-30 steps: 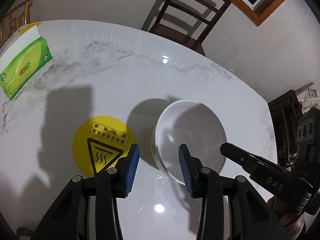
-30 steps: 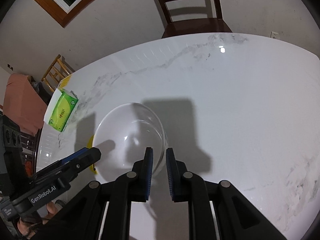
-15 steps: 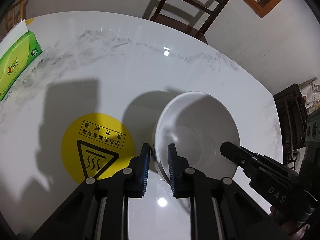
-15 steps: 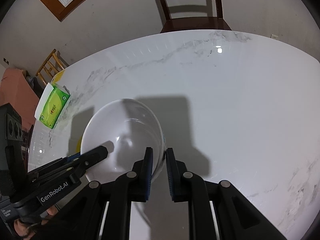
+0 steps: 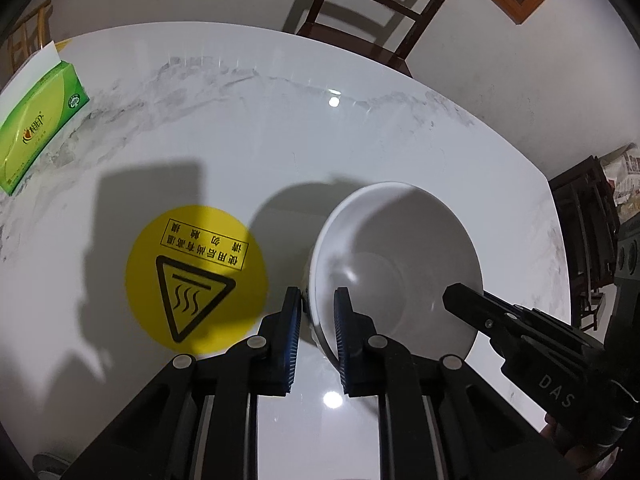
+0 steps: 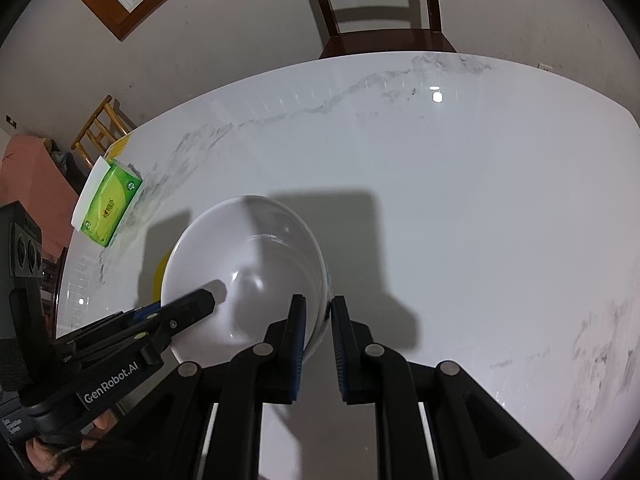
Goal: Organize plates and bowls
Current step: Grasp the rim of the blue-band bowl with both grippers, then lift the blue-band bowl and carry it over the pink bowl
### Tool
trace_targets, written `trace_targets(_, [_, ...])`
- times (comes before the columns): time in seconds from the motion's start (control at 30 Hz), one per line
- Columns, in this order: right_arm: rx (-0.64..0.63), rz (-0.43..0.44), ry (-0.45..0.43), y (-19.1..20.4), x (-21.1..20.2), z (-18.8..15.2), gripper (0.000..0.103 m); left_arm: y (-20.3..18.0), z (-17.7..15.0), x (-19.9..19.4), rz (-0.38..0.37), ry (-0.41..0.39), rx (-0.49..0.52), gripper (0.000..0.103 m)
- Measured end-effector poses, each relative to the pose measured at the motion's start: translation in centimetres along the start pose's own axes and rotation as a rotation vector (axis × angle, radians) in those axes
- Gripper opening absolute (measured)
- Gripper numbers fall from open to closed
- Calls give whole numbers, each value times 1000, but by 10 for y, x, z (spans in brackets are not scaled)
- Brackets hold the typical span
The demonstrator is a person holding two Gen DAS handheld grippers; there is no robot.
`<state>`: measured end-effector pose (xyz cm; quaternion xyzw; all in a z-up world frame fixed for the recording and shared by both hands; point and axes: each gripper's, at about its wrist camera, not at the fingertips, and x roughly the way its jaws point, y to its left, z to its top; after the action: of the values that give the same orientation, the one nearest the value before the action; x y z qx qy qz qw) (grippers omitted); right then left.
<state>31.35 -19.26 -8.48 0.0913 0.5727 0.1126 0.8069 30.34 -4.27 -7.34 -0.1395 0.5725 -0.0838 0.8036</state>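
Note:
A white bowl point(image 5: 396, 264) is held tilted over the white marble table point(image 5: 280, 140). My left gripper point(image 5: 316, 320) is shut on the bowl's left rim, one finger inside and one outside. My right gripper point(image 6: 318, 324) is shut on the bowl's point(image 6: 248, 264) opposite rim. Each gripper shows in the other's view: the right one point(image 5: 500, 316) reaches in at the bowl's right side, the left one point(image 6: 176, 316) at its left. No plates are in view.
A round yellow hot-surface sticker point(image 5: 196, 276) lies on the table left of the bowl. A green tissue box point(image 5: 36, 124) sits at the table's far left edge. A dark wooden chair point(image 5: 372, 12) stands behind the table, and dark furniture point(image 5: 592, 216) at the right.
My left gripper closed from open onto the bowl's left rim. The bowl, held by both grippers, has risen and looms larger in both views. My right gripper stayed shut on it.

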Motion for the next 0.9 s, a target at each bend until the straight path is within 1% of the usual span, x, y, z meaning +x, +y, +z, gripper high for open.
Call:
trace_targets(0.43, [-3, 4, -27, 5, -34, -26, 14, -16, -12, -19, 10, -9, 35, 13])
trace_targets(0.9, [-31, 3, -79, 19, -86, -60, 14, -28, -51, -63, 1, -49, 63, 13])
